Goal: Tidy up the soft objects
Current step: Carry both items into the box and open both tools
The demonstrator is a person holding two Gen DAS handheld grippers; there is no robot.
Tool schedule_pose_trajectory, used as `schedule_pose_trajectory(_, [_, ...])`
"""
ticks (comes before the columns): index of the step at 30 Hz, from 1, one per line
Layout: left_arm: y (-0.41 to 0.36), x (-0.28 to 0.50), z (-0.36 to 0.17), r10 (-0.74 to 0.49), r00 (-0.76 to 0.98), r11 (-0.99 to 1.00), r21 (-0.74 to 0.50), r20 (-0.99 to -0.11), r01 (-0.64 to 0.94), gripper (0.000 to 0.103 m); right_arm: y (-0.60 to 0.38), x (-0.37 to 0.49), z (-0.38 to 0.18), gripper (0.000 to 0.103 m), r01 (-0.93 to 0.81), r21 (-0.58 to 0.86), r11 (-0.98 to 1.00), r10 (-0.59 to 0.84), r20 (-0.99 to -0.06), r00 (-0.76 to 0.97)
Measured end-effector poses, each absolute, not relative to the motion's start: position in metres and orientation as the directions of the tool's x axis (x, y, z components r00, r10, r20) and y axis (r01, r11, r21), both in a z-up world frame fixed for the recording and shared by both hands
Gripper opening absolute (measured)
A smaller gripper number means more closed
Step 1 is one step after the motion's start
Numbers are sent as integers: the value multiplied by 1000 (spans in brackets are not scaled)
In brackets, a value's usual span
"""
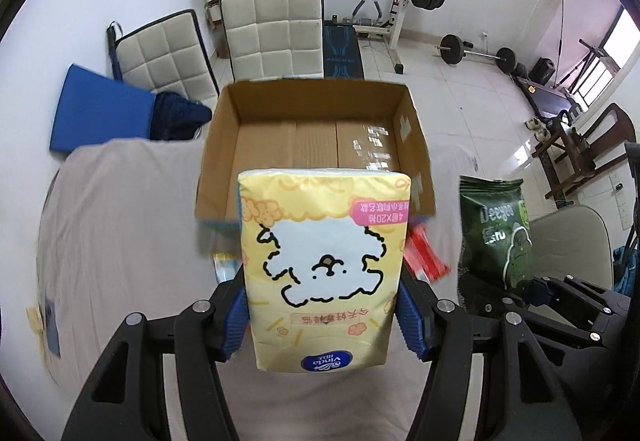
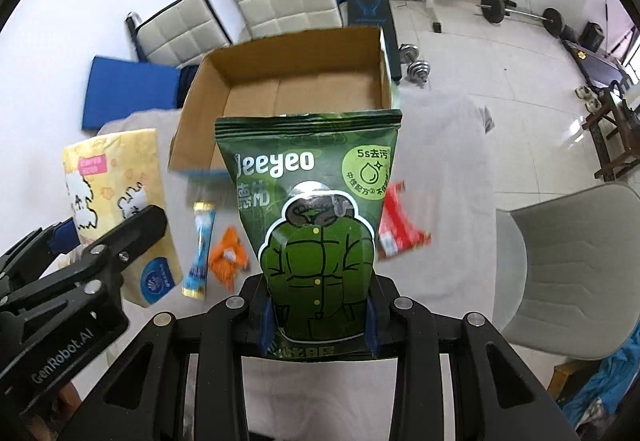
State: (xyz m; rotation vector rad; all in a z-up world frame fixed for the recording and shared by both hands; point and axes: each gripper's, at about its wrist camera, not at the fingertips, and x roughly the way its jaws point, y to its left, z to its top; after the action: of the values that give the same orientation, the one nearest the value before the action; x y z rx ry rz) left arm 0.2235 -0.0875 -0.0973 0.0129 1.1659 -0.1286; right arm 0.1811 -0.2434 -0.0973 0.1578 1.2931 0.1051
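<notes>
My left gripper [image 1: 322, 315] is shut on a yellow tissue pack [image 1: 324, 265] with a white cartoon dog, held above the table in front of an open cardboard box [image 1: 316, 137]. My right gripper [image 2: 318, 315] is shut on a green Deeyeo wipes pack [image 2: 312, 225], also held up in front of the box [image 2: 288, 89]. The box looks empty inside. The green pack shows at the right in the left wrist view [image 1: 494, 229]. The yellow pack [image 2: 120, 201] and left gripper show at the left in the right wrist view.
The table has a pale cloth [image 1: 120, 233]. On it lie a blue stick sachet [image 2: 199, 249], an orange packet [image 2: 229, 257] and a red packet [image 2: 394, 221]. A grey chair [image 2: 568, 269] stands right. White chairs and gym weights are behind the table.
</notes>
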Motion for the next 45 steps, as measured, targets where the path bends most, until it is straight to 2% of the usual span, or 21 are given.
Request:
schedule_pose_trajectory(9, [-69, 344, -140, -135, 321, 987, -98, -938, 127, 60, -221, 297, -119, 36, 65, 167, 984, 145, -956, 255])
schedule_pose_trajectory(19, [-67, 456, -236, -262, 72, 961, -254, -962, 109, 60, -209, 412, -215, 36, 80, 139, 987, 126, -981, 145])
schedule_pose_trajectory(26, [-72, 482, -283, -302, -26, 950, -303, -953, 72, 60, -214, 450, -276, 36, 72, 87, 994, 82, -994, 75])
schedule_pose_trajectory(35, [-82, 491, -302, -345, -98, 933, -353, -933, 76, 60, -219, 472, -307, 37, 89, 96, 991, 93, -995, 38])
schedule_pose_trajectory(38, [-79, 493, -310, -319, -125, 943, -328, -939, 54, 60, -225, 469, -309, 39, 83, 89, 993, 87, -996, 24])
schedule_pose_trajectory(39, [-78, 495, -310, -316, -120, 944, -325, -941, 58, 61, -224, 470, -310, 43, 77, 81, 994, 80, -997, 20])
schedule_pose_trajectory(42, [-78, 492, -305, -291, -101, 950, -299, -951, 84, 73, -224, 472, -308, 62, 65, 72, 995, 71, -997, 25])
schedule_pose_trajectory(44, [-73, 490, -297, -286, -83, 953, -292, -955, 75, 87, -224, 472, -305, 64, 61, 74, 995, 72, -997, 28])
schedule_pose_trajectory(45, [-70, 489, -297, -280, -73, 956, -285, -957, 74, 89, -224, 472, -304, 64, 60, 71, 996, 70, -997, 30])
